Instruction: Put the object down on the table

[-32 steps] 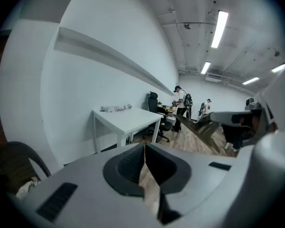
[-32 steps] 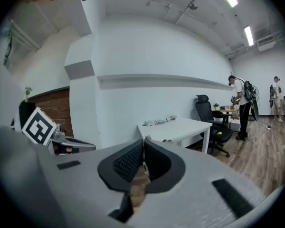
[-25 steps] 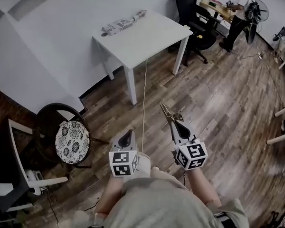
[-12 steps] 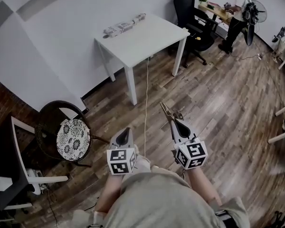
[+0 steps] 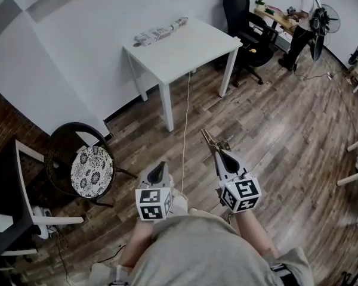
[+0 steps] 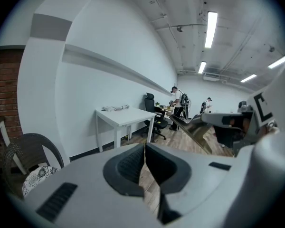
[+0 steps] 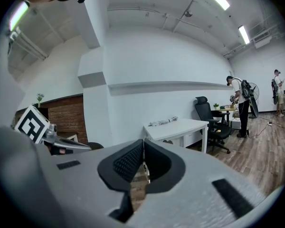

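Note:
A long, brass-coloured metal tool (image 5: 210,140), much like tongs, sticks forward out of my right gripper (image 5: 220,154), which is shut on its near end. In the left gripper view the same tool (image 6: 192,130) shows as a flat bar slanting away from the right gripper. From the right gripper view the pads (image 7: 131,161) meet and the tool itself is hidden. My left gripper (image 5: 160,167) hangs beside it at waist height, shut with nothing in it (image 6: 145,152). The white table (image 5: 197,46) stands a few steps ahead, over the wooden floor.
A rolled patterned bundle (image 5: 161,31) lies along the table's far edge, and a cable (image 5: 184,118) hangs from the table to the floor. A wicker chair with a patterned cushion (image 5: 90,170) is at the left, a black office chair (image 5: 246,18) behind the table, a person (image 5: 304,9) at a far desk.
Both grippers keep their places and stay shut. The head view has shifted slightly, so the table and chairs sit a little lower and to the right.

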The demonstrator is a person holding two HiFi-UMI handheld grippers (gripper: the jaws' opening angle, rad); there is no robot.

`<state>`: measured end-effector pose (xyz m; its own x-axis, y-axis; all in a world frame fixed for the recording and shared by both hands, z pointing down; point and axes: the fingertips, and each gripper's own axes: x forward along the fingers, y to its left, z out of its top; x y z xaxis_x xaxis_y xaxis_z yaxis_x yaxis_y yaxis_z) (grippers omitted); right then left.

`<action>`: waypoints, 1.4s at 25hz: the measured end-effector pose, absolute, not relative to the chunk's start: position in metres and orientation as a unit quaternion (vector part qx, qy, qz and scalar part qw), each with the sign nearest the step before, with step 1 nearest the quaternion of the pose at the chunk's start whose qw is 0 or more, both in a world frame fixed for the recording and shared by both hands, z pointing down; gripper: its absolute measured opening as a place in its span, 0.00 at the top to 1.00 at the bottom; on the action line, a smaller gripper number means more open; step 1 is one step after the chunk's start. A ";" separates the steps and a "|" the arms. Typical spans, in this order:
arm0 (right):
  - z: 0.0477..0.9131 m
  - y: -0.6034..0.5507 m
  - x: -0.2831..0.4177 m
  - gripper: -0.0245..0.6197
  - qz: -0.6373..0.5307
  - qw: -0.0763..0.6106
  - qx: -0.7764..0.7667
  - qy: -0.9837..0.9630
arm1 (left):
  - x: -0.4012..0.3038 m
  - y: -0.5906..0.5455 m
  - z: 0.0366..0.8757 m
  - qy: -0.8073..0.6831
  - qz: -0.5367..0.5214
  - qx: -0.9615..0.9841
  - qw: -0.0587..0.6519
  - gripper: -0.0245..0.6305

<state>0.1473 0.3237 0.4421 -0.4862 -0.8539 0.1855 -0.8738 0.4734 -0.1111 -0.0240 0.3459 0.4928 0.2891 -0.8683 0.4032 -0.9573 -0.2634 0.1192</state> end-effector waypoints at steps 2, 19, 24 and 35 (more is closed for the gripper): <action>0.443 0.317 0.147 0.95 0.098 0.050 0.504 -0.857 | -0.024 0.340 0.496 -0.582 0.131 0.783 0.174 0.95; 0.449 0.178 0.127 0.95 0.107 0.048 0.516 -0.849 | -0.040 0.194 0.506 -0.566 0.131 0.794 0.178 0.95; 0.440 0.129 0.112 0.95 0.102 0.048 0.520 -0.847 | -0.051 0.141 0.495 -0.559 0.126 0.800 0.176 0.95; 0.430 0.035 0.067 0.95 0.098 0.040 0.535 -0.838 | -0.092 0.045 0.485 -0.542 0.131 0.812 0.171 0.95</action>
<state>0.0670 0.0347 0.4304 -0.4250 -0.8887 0.1721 -0.9044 0.4089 -0.1221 -0.0916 0.0453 0.4852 0.3778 -0.8356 0.3987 -0.9255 -0.3538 0.1355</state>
